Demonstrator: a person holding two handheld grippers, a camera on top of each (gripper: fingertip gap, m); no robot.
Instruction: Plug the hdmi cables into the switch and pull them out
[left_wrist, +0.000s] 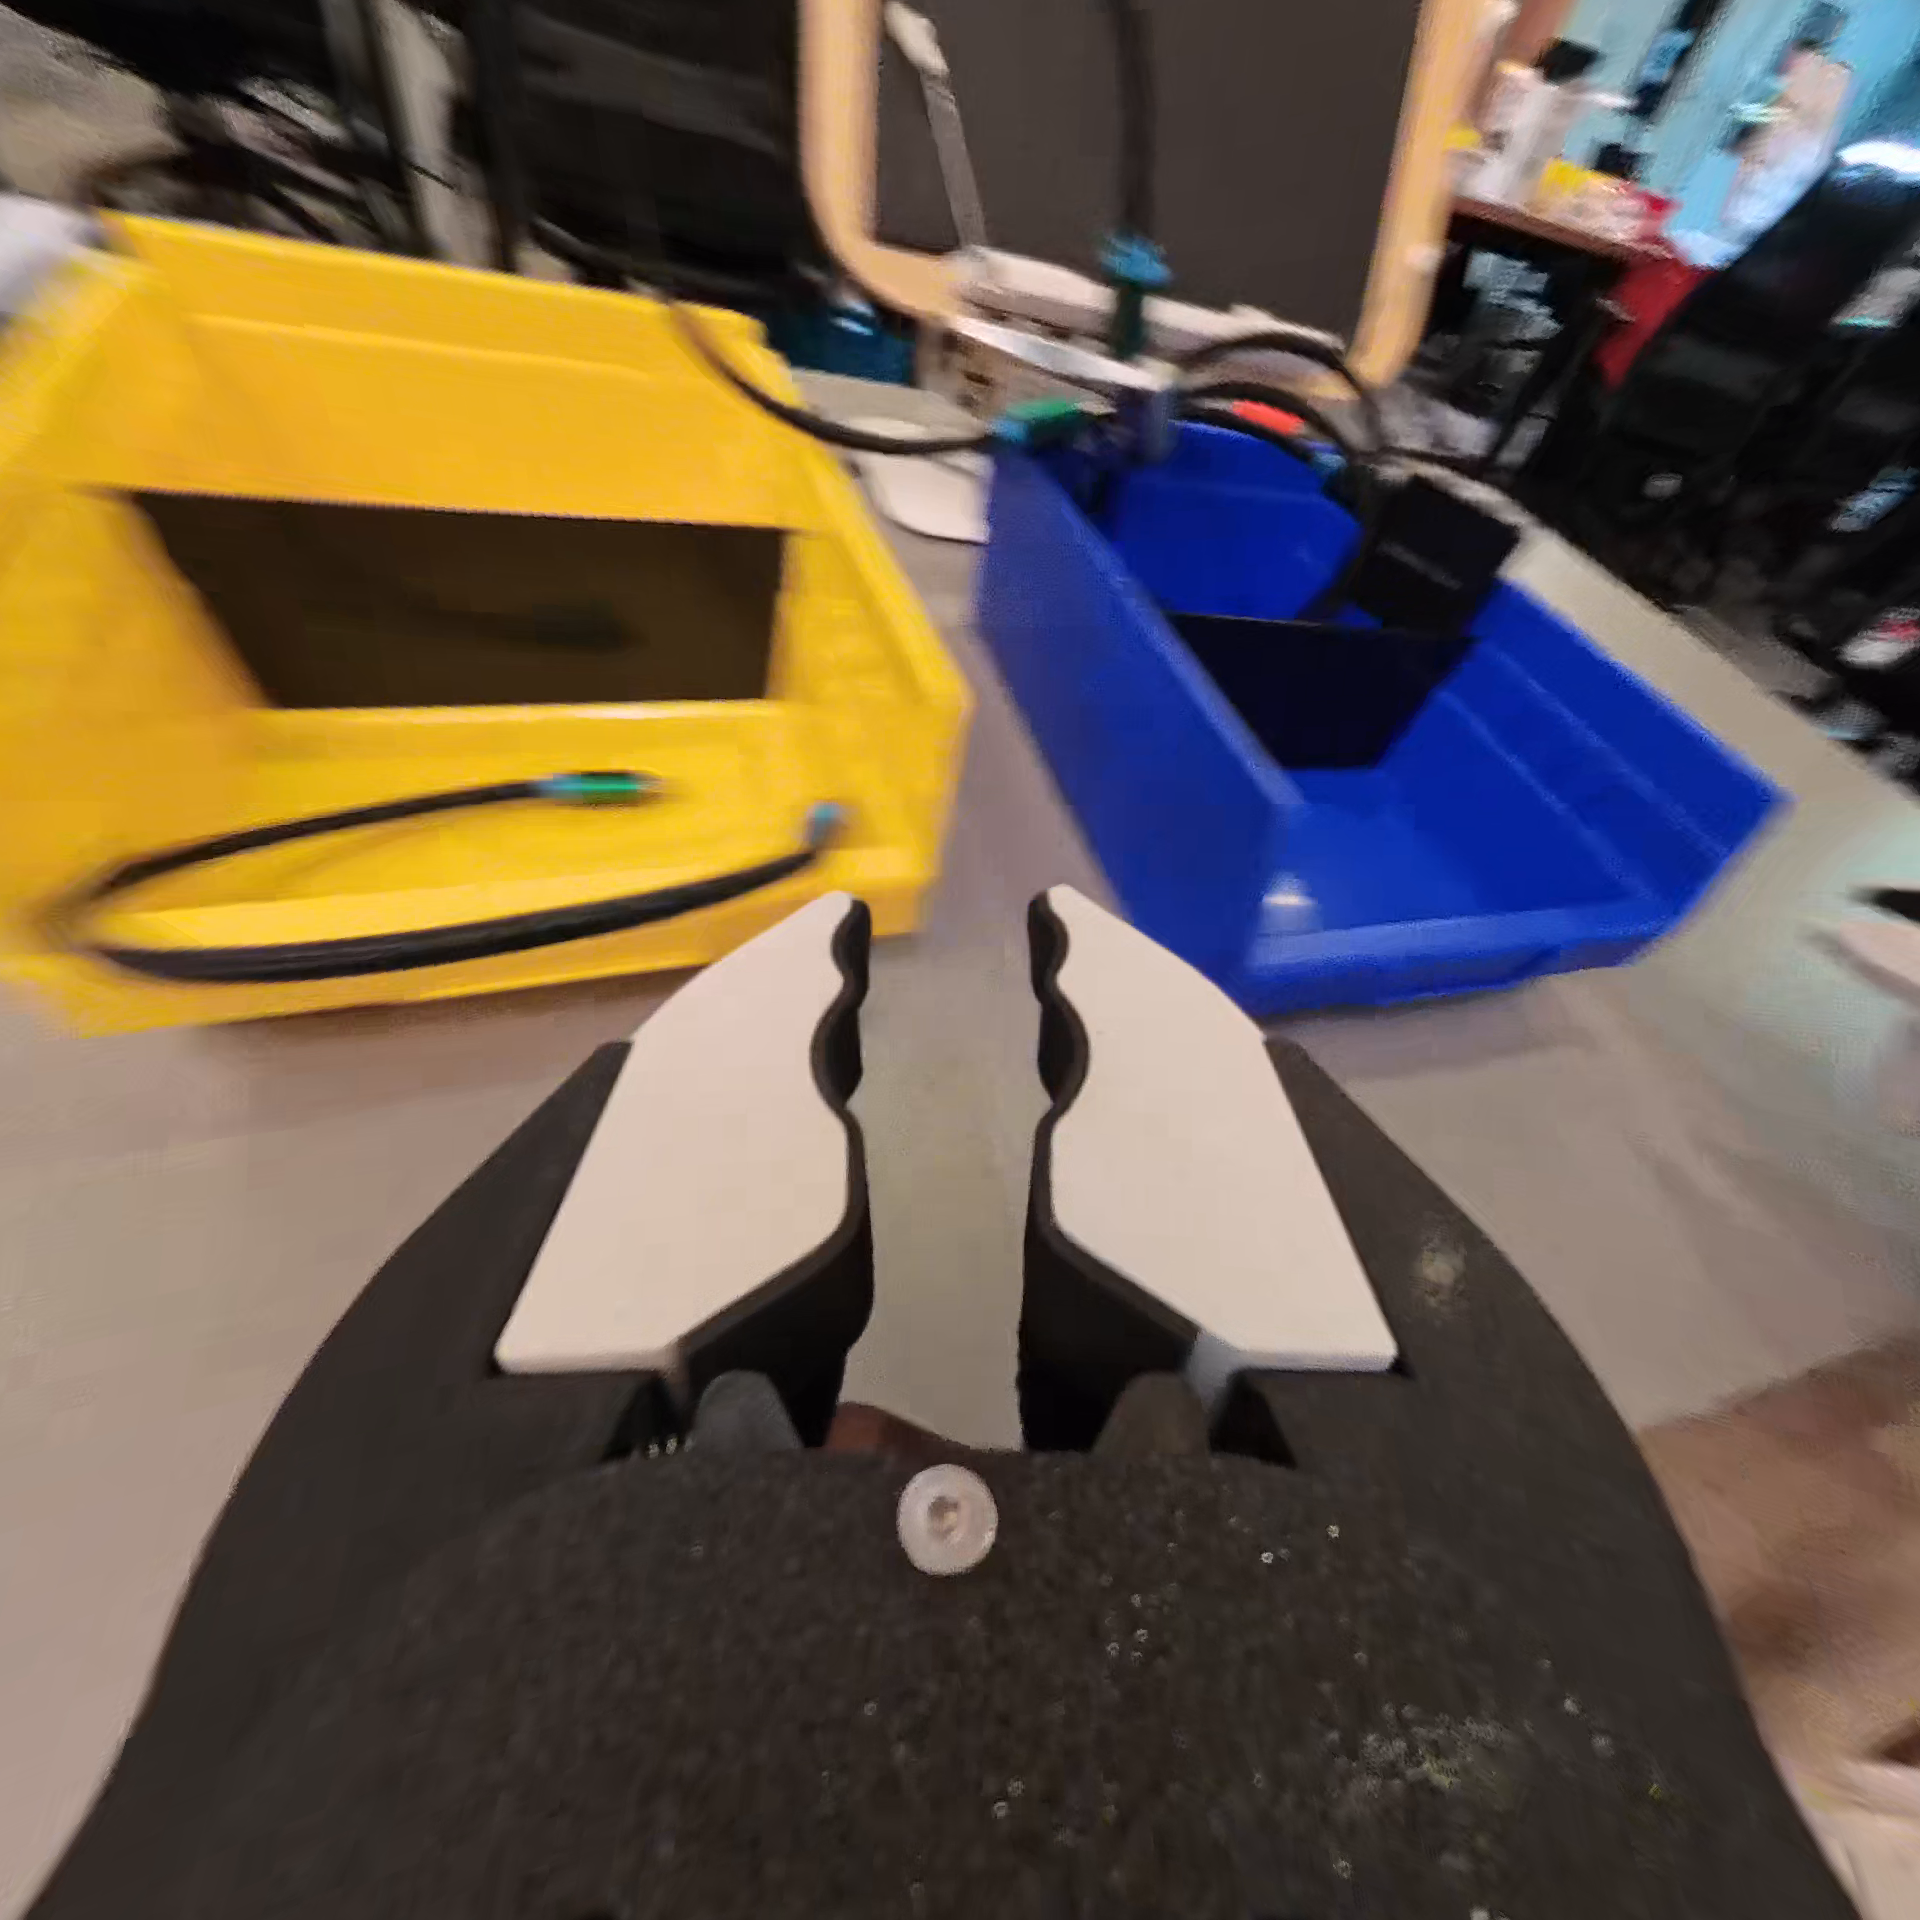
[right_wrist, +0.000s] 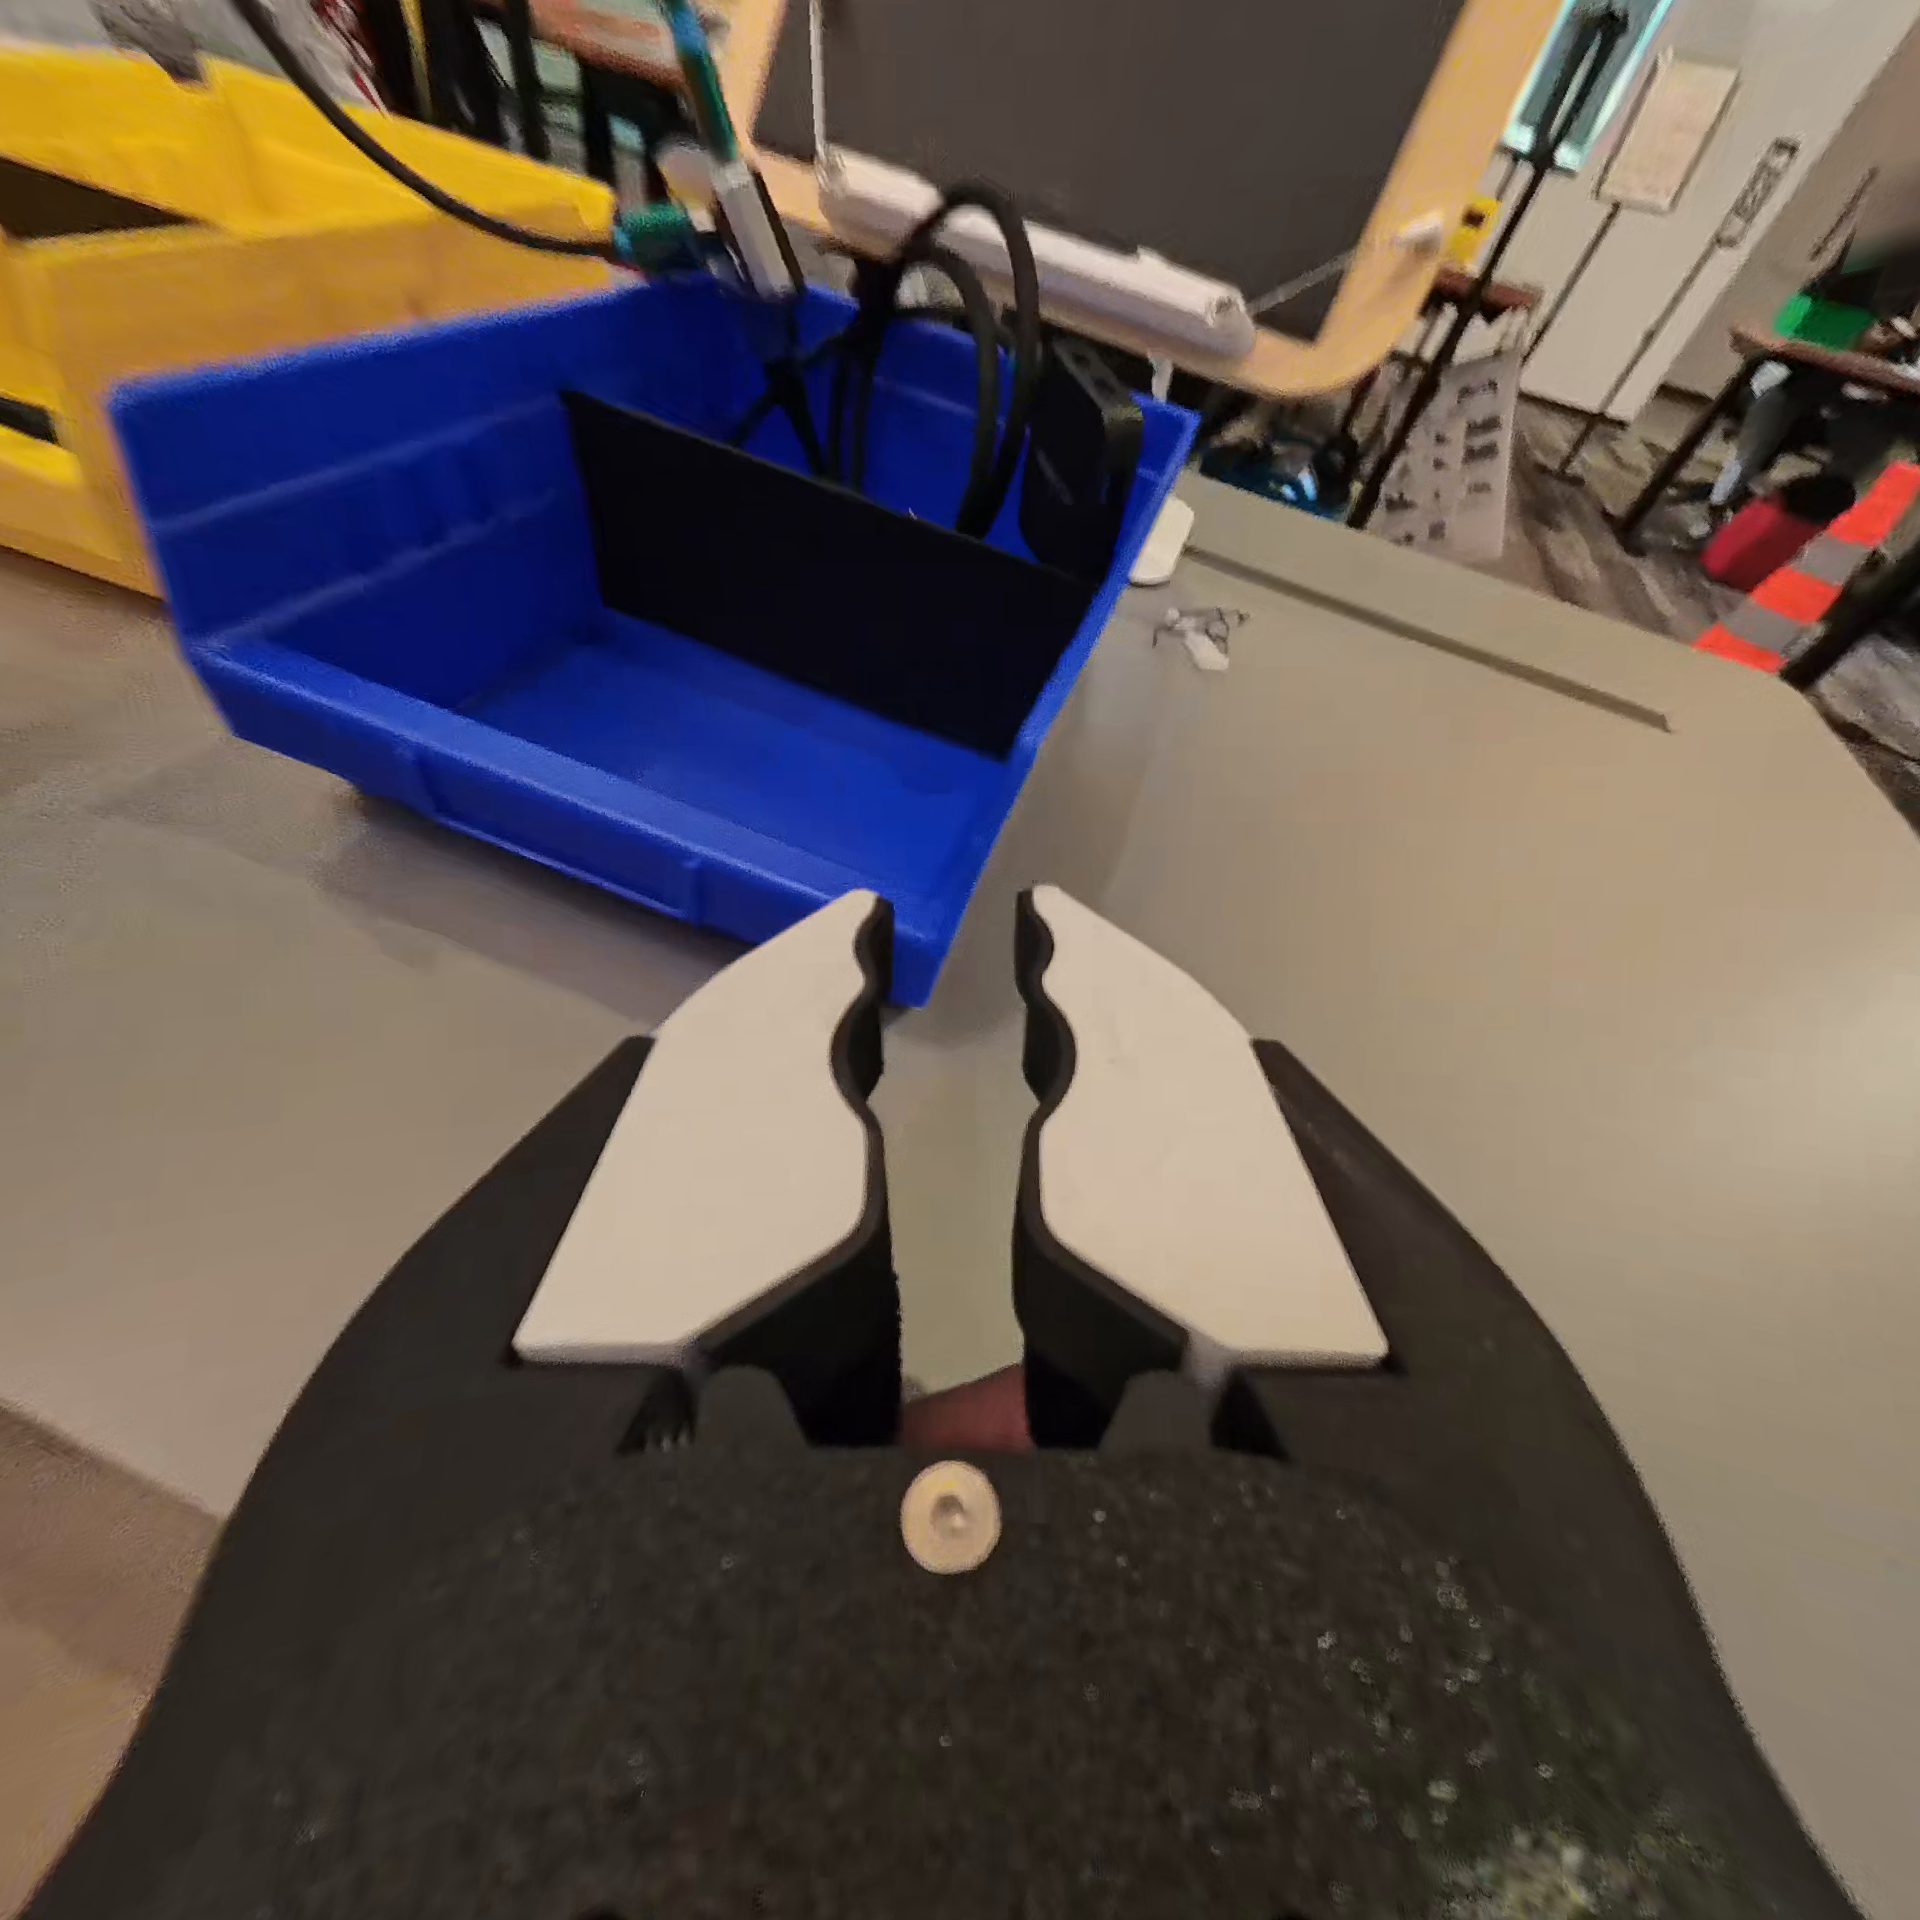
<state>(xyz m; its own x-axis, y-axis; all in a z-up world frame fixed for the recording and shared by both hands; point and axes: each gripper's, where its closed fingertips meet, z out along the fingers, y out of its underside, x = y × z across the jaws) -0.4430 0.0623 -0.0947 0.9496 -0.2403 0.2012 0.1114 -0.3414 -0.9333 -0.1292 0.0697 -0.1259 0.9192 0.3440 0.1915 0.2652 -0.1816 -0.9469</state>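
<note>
Two bins sit on the grey worktop (right_wrist: 1403, 883), a yellow bin (left_wrist: 436, 416) and a blue bin (right_wrist: 582, 644), side by side with a strip of bare surface between them. The left tool (left_wrist: 943, 920) hangs above the worktop with its jaws spread and nothing between them, pointing at that gap between the bins. The right tool (right_wrist: 954, 914) is likewise spread and empty, its tips just in front of the near right corner of the blue bin.

One black HDMI cable (left_wrist: 447, 935) lies looped on the front shelf of the yellow bin, ahead and to the left of the left tool, with a green-tipped plug (left_wrist: 597, 787) at one end and a second plug end at the loop's right. More black cables (right_wrist: 987, 343) stand bundled in the blue bin's rear compartment, behind its dark divider (right_wrist: 821, 582), well beyond both tools. A black box (probably the switch, though the blur makes this unsure) (right_wrist: 1075, 457) leans upright against the bin's far right wall next to those cables. Another green plug (right_wrist: 649, 237) shows at the bin's back rim, its cable trailing off over the yellow bin.
</note>
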